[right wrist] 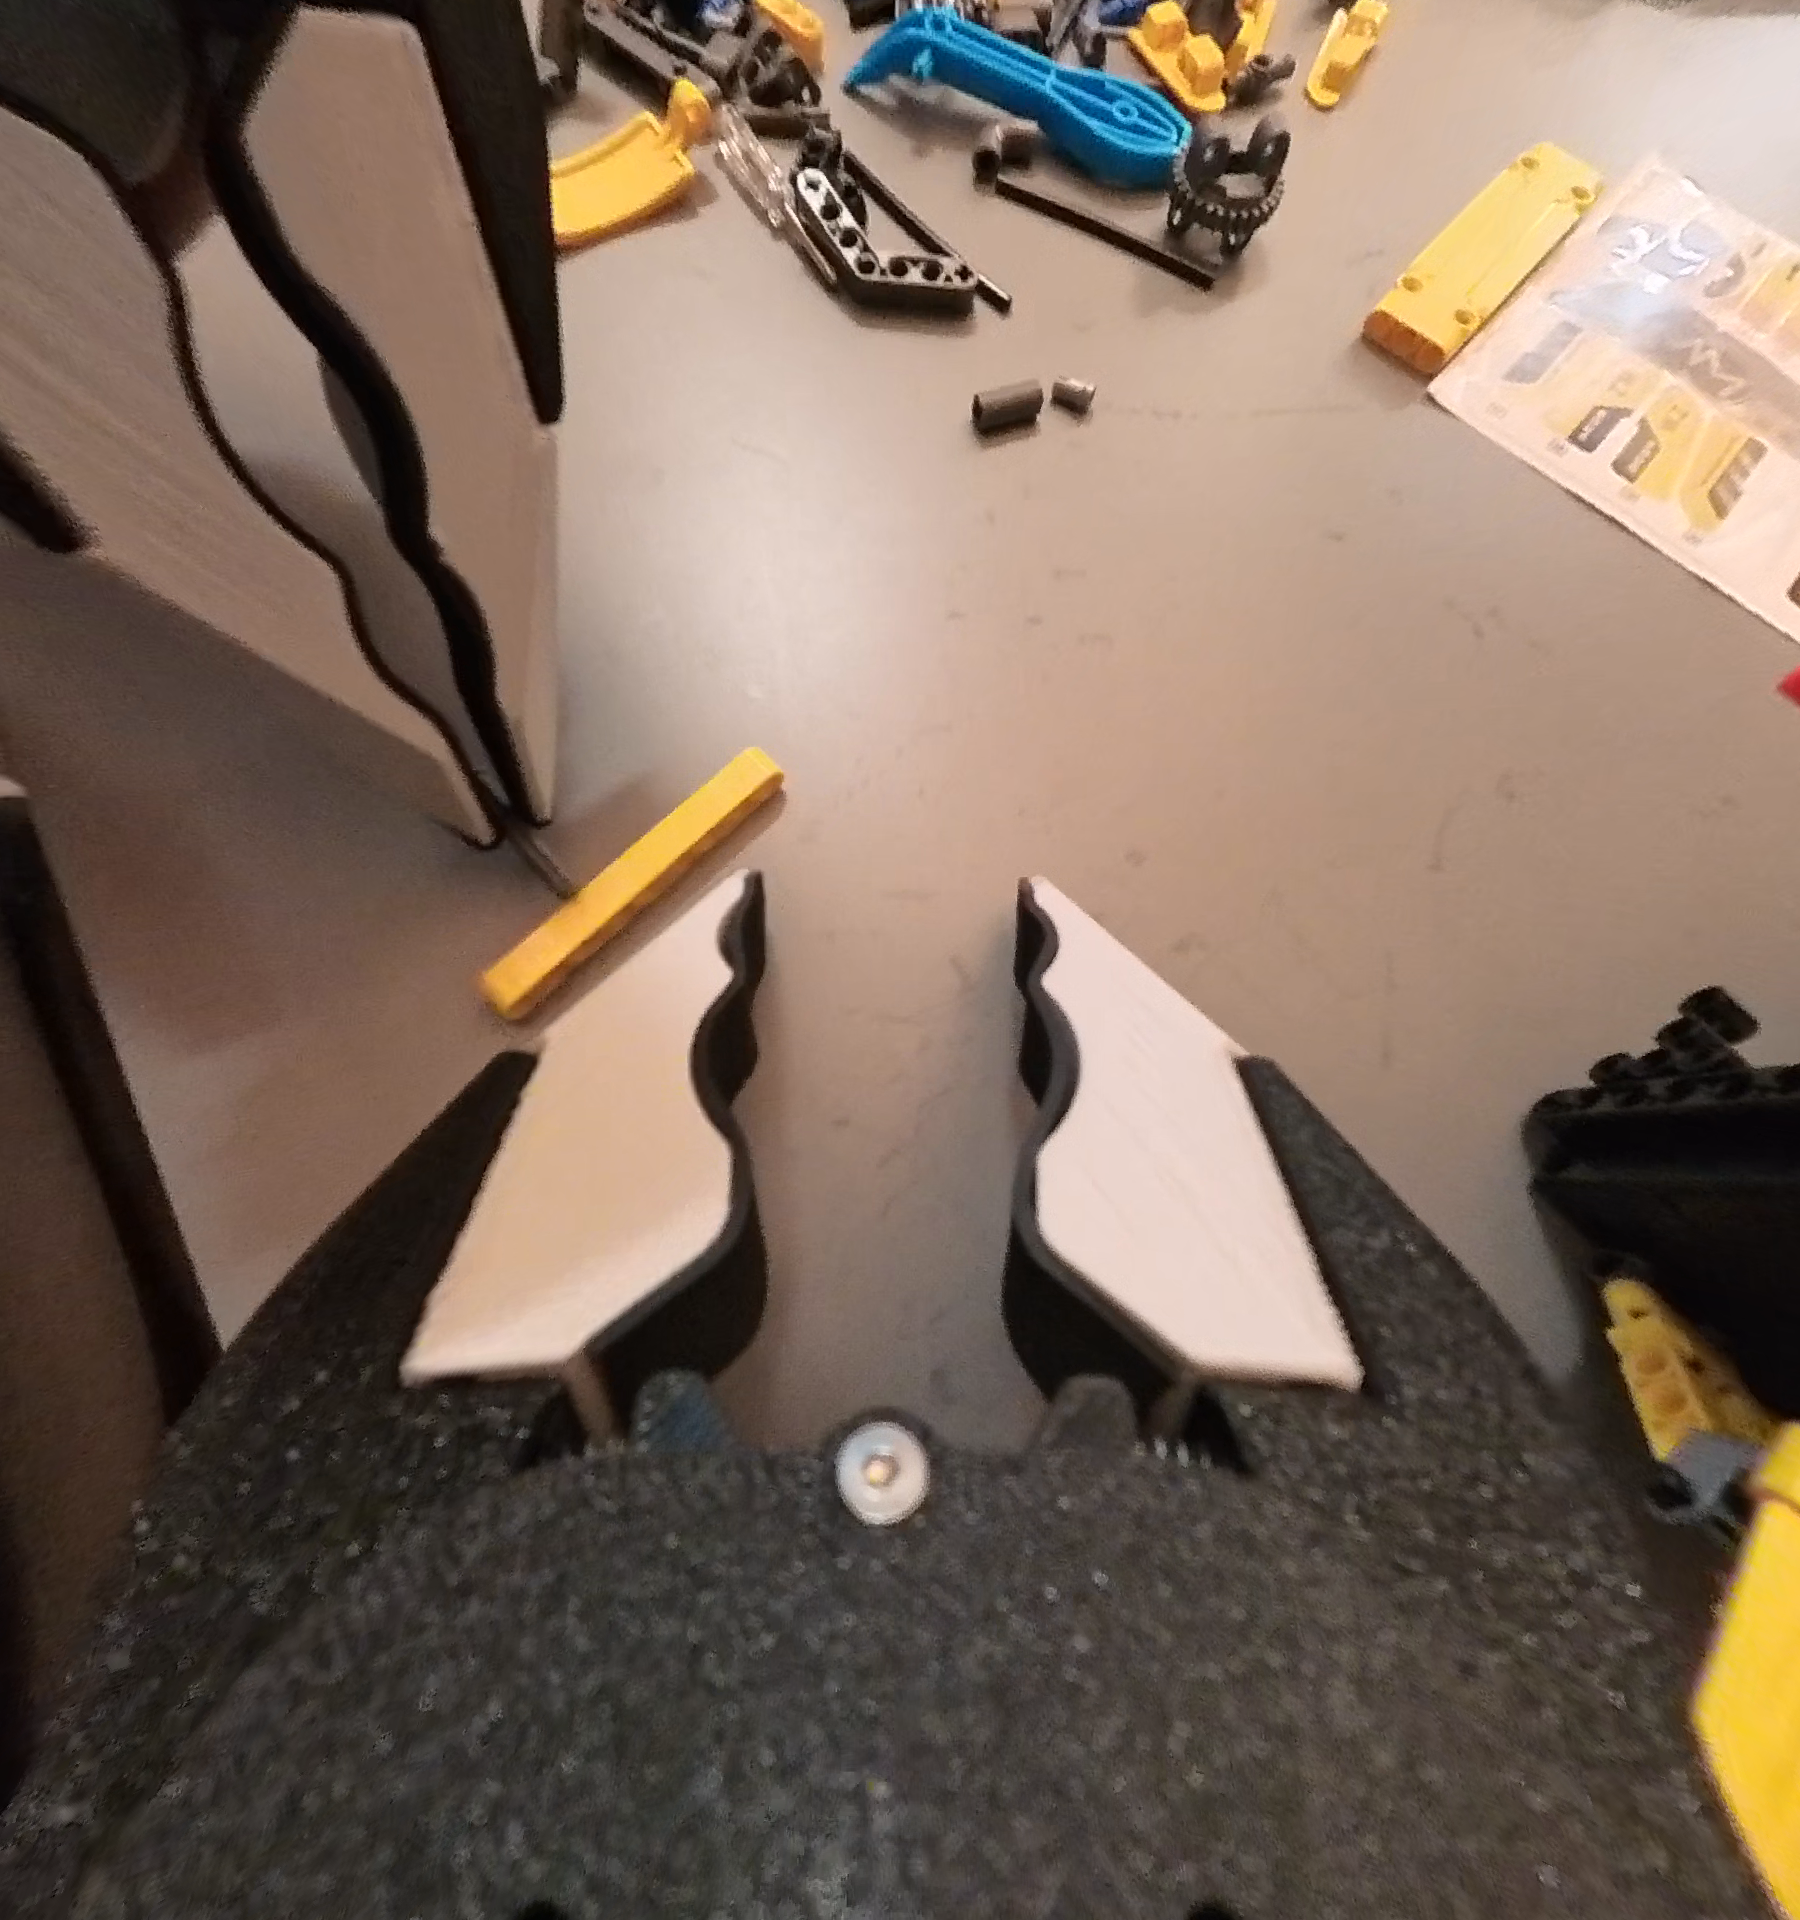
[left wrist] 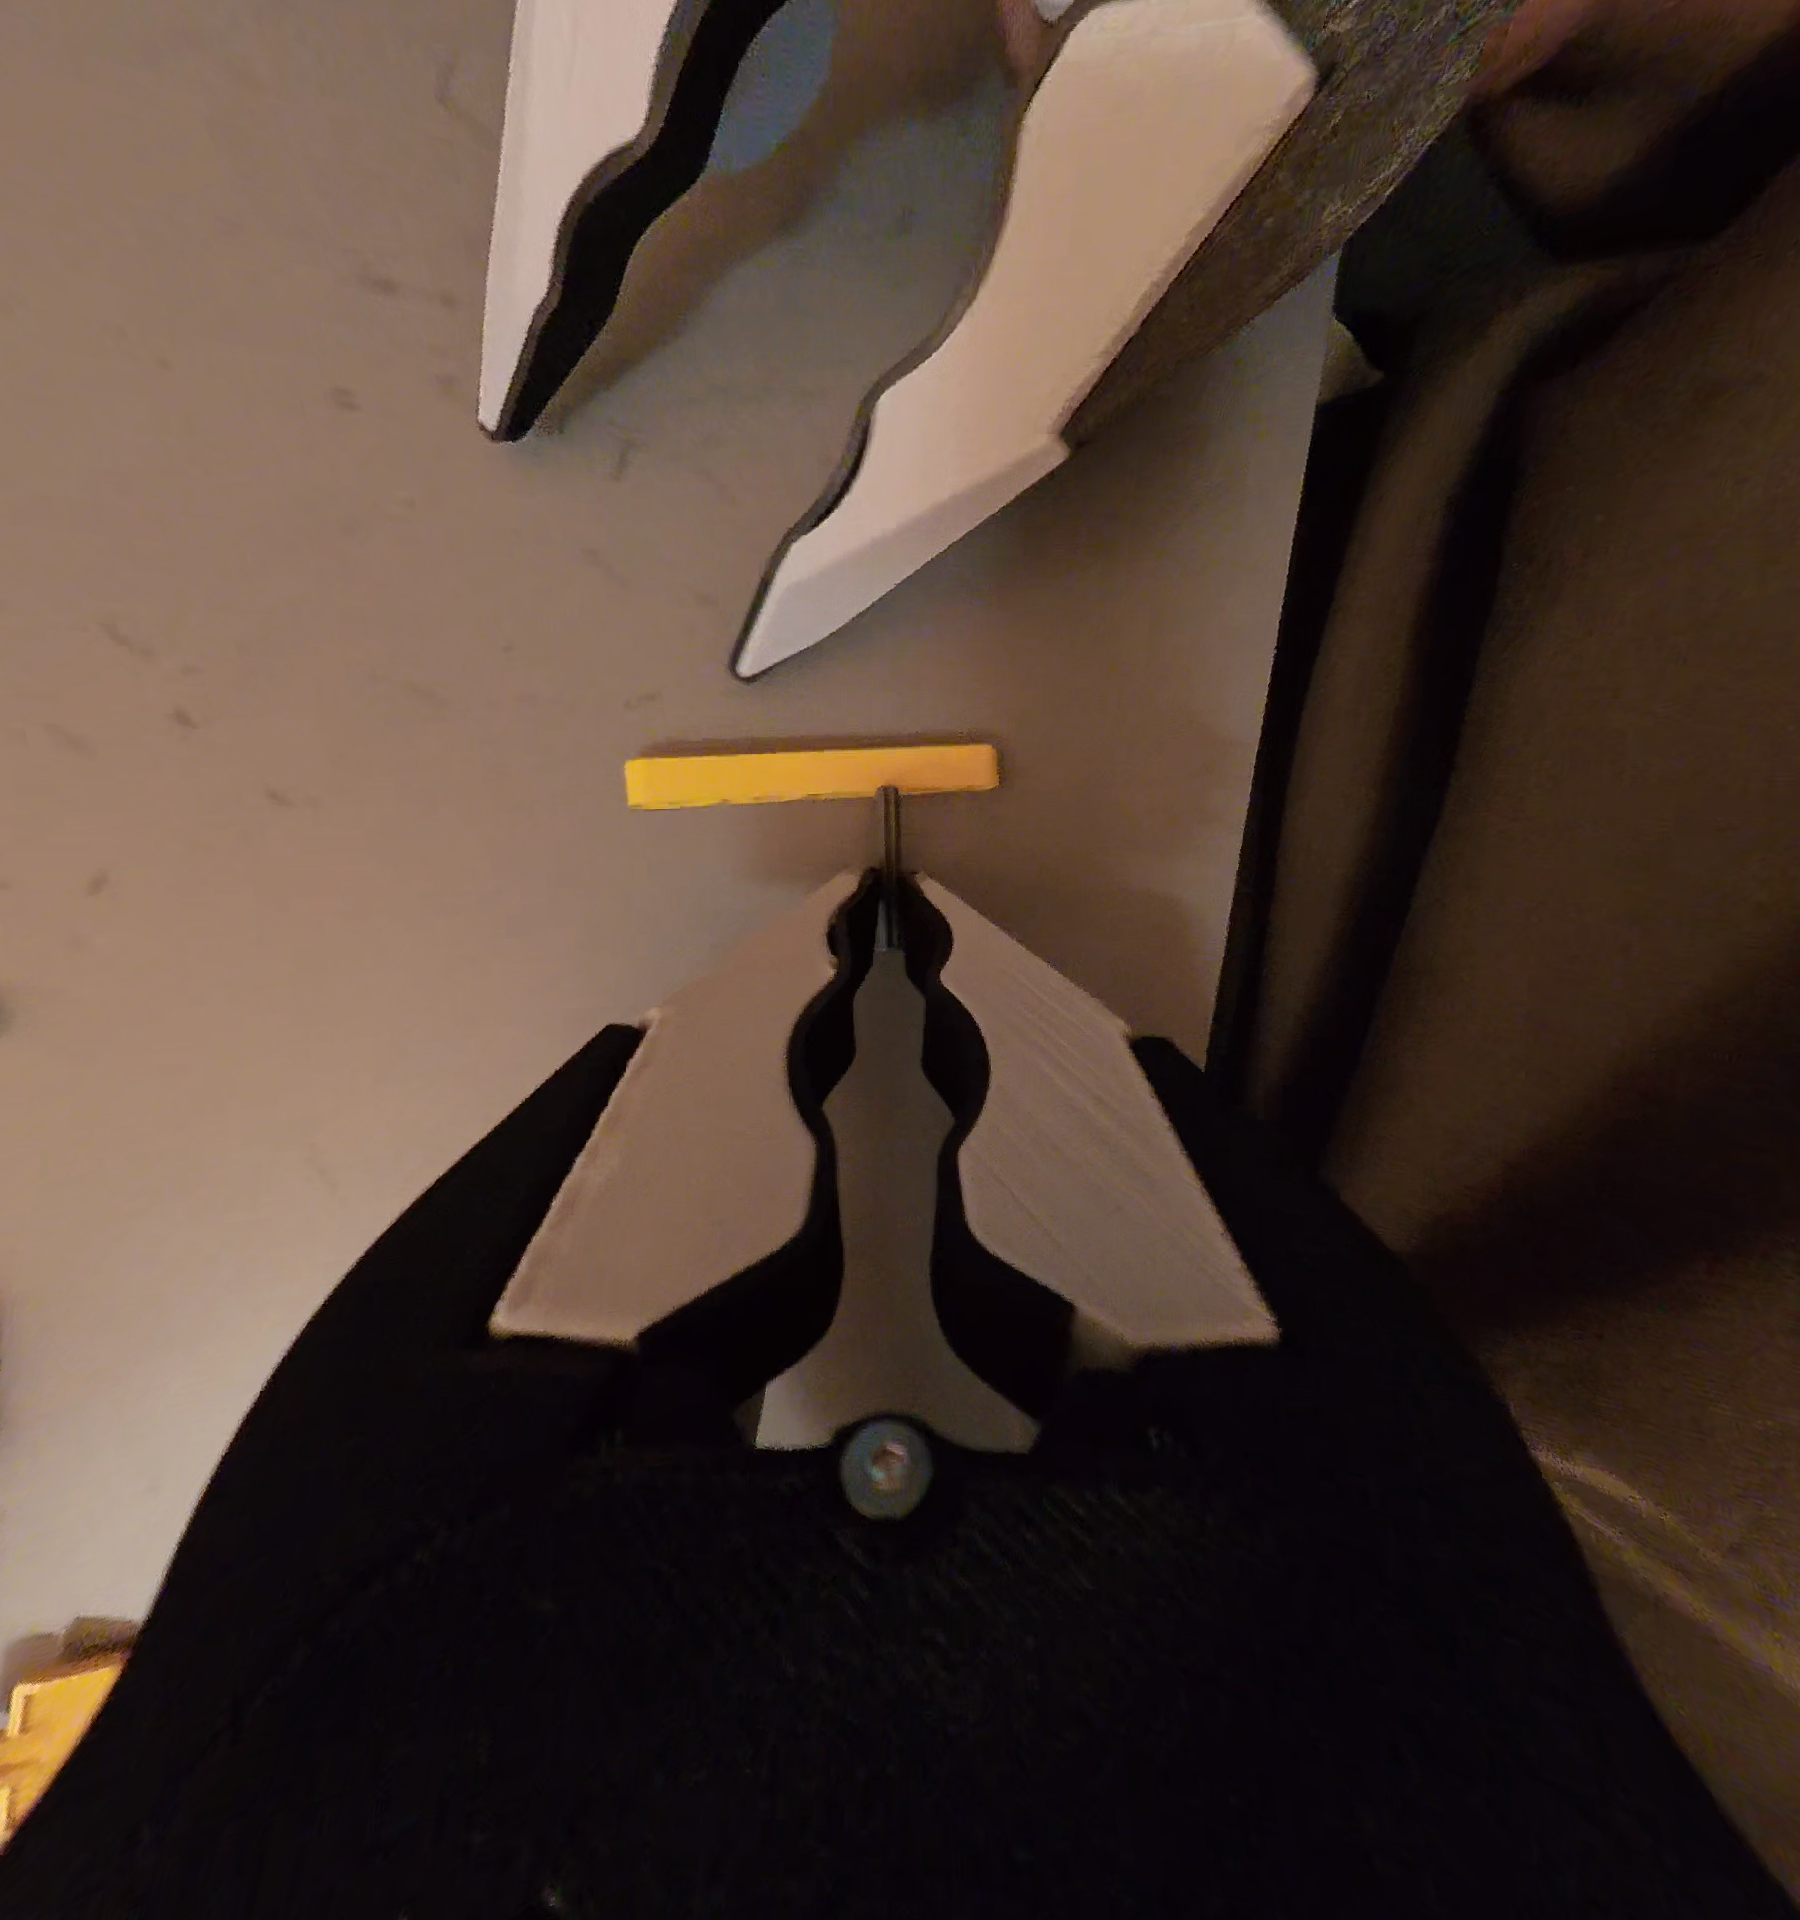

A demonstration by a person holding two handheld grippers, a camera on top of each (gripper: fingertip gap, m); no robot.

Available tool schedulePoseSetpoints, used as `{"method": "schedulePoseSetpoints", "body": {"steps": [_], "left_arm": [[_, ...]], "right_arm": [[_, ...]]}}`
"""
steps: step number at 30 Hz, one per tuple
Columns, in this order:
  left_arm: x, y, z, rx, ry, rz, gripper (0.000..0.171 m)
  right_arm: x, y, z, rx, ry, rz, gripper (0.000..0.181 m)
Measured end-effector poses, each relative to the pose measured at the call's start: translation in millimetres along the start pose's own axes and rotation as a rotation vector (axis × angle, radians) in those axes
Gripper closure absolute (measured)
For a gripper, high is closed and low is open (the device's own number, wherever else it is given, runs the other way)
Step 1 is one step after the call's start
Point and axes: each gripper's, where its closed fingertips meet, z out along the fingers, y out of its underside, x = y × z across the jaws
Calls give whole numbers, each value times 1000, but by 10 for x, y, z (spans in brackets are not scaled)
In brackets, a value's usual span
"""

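My left gripper [left wrist: 885, 881] is shut on a thin dark pin [left wrist: 888, 831]. The pin's far end touches the side of a flat yellow beam [left wrist: 811, 777] that lies on the grey table [left wrist: 252, 623]. My right gripper [right wrist: 891, 899] is open and empty, hovering just right of the same yellow beam [right wrist: 636, 883]. In the left wrist view the right gripper [left wrist: 626, 551] shows beyond the beam, open. In the right wrist view the left gripper [right wrist: 509, 826] comes in from the upper left, tips closed on the pin [right wrist: 548, 871] beside the beam.
Loose building parts lie at the far side: a blue piece [right wrist: 1021, 99], black beams [right wrist: 875, 239], a black gear [right wrist: 1228, 187], two small dark connectors [right wrist: 1031, 400], a yellow panel [right wrist: 1478, 255]. A printed sheet [right wrist: 1685, 384] lies at right. A black and yellow assembly [right wrist: 1706, 1247] sits at right.
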Motion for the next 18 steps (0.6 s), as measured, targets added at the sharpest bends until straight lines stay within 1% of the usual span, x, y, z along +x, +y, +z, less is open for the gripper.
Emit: {"method": "schedulePoseSetpoints", "body": {"steps": [4,6,12,18], "left_arm": [[-133,35,-54,20,-52,-53,170],[-217,72,-63,10,-94,-68,170],[-308,31,-50,-2,-148,-69,170],[-346,4,-22,-25,-158,-67,170]], "right_arm": [[-132,-58,-103,67,-119,19,127],[-224,-73,-144,87,-168,12,126],[-461,-119,-117,89,-221,21,130],[-474,-85,-21,33,-230,74,134]]}}
